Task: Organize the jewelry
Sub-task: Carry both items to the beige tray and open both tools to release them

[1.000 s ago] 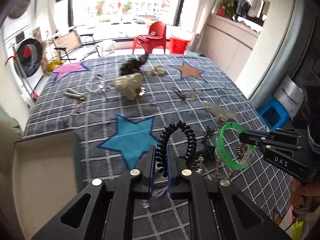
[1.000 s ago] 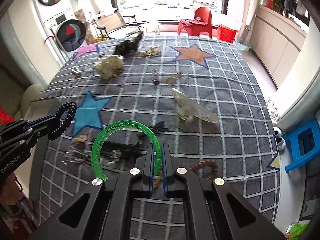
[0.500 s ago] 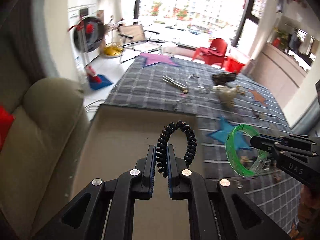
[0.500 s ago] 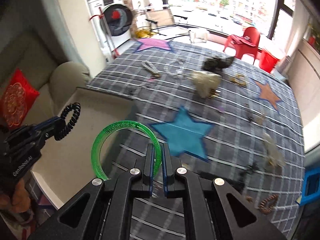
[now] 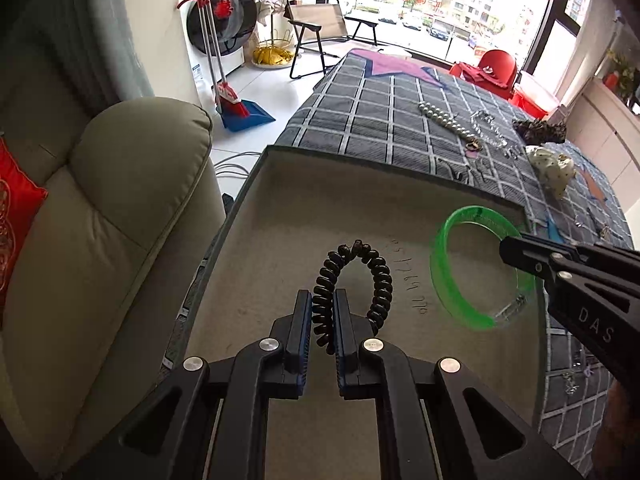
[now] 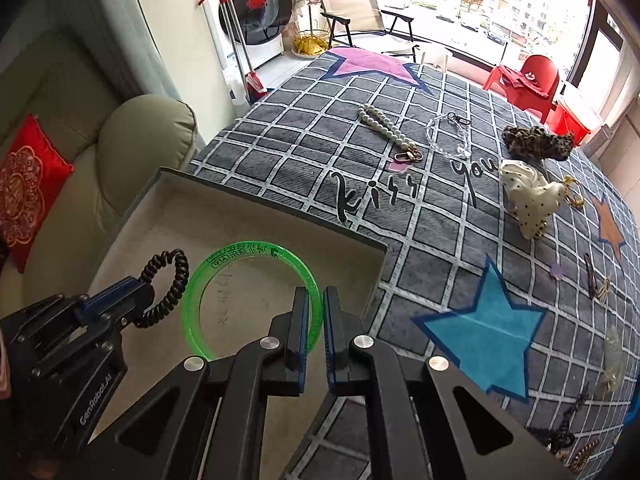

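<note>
Black coil bracelet (image 5: pixel 352 280) in left tongs (image 5: pixel 323 312), green bangle (image 6: pixel 248 280) in right tongs (image 6: pixel 316 312), above tray (image 5: pixel 360 184).

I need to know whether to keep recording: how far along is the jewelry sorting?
Early stage. Nothing visibly lies in the beige tray yet. In hand: the left tool grips a black coil bracelet and the right tool a green bangle, both over the tray. Left: the pearl strand, clear chain and other pieces on the blanket.

Both wrist cams over tray (image 5: pixel 360 168)
</note>
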